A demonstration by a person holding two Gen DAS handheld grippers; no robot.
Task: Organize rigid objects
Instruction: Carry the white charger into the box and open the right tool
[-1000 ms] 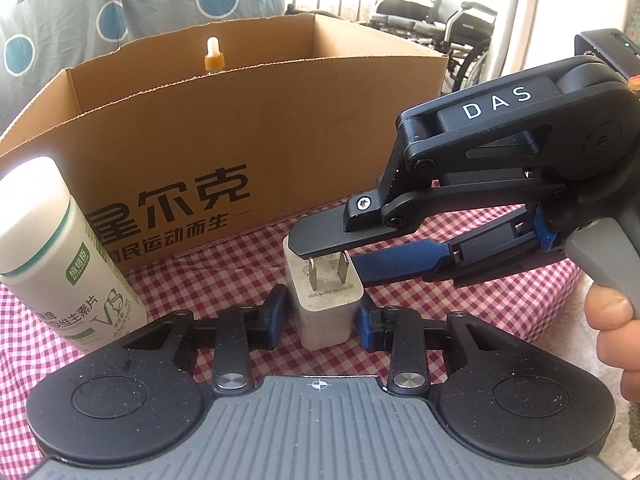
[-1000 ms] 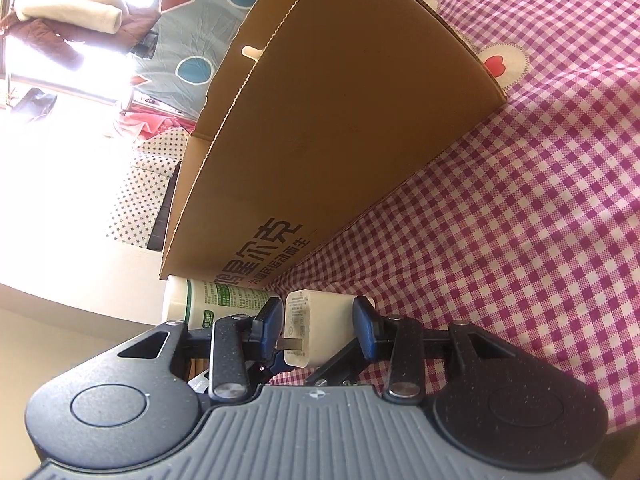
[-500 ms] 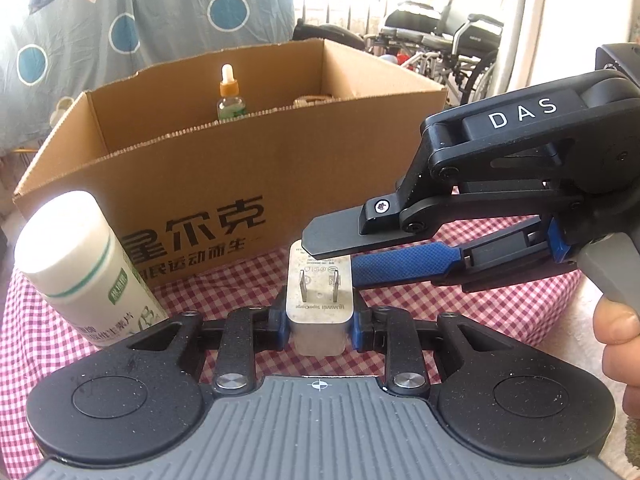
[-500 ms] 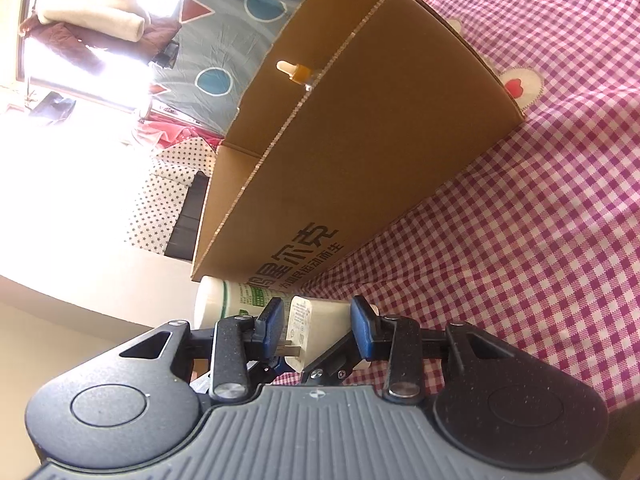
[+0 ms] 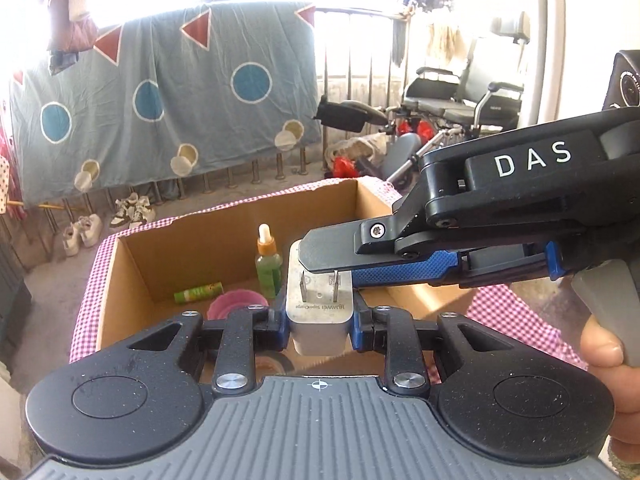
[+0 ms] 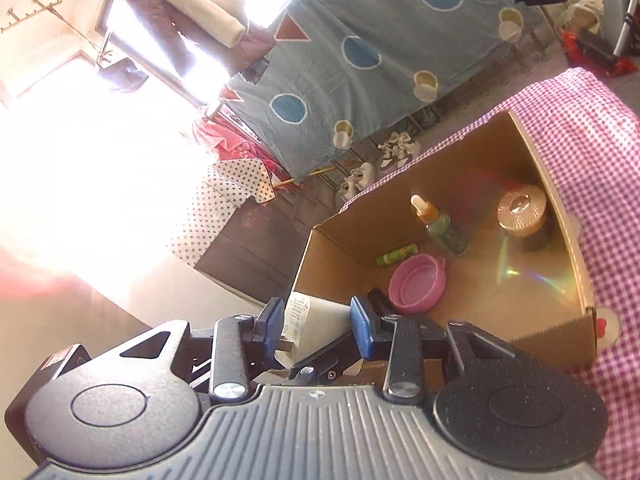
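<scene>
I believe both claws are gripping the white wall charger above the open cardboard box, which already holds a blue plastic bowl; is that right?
Not quite: the plastic bowl in the open cardboard box is pink, not blue, as the right wrist view shows. The rest holds: the left claw and right claw both grip the white wall charger above the box.

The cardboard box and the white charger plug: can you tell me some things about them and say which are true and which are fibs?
1. Both grippers pinch the white charger plug. True: left gripper, right gripper.
2. The cardboard box has a lid on. False: it is open on top.
3. A pink bowl sits inside the box. True.
4. The dropper bottle lies flat. False: it stands upright.
5. The plug rests on the box floor. False: it is held above the box.
</scene>
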